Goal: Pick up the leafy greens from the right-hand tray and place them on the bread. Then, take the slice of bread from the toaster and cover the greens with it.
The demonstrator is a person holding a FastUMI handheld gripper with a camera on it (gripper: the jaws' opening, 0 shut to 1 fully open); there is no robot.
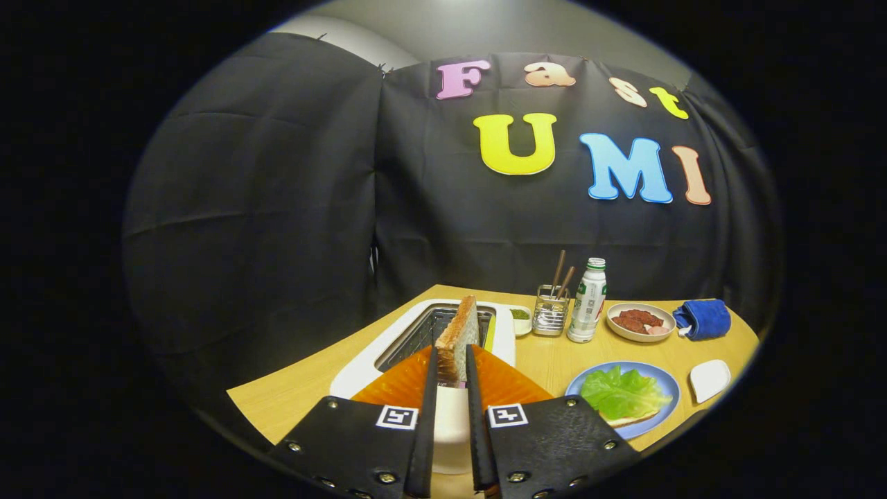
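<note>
Gripper view: the gripper point(452, 364) sits low in the middle of the frame, right over the white toaster point(360, 371). Its two fingers are pinched onto the slice of bread point(459, 336), which stands upright on its edge above the toaster slot, so it's grasping the toast, one finger on each face.

Lower right of the frame there's a blue plate point(662, 388) with the leafy greens point(622, 393) lying on another piece of bread point(627, 418), whose edge peeks out underneath. Just right of that plate is a small white dish point(710, 379).

Further back on the wooden table point(547, 360), middle right: a small bowl of something green point(520, 316) touching the toaster's far corner, a clear holder with chopsticks point(551, 312), a white bottle point(587, 301), a bowl of reddish meat point(640, 321), then a rolled blue cloth point(705, 319). Nothing lies between the toaster and the blue plate, just bare tabletop.
</note>
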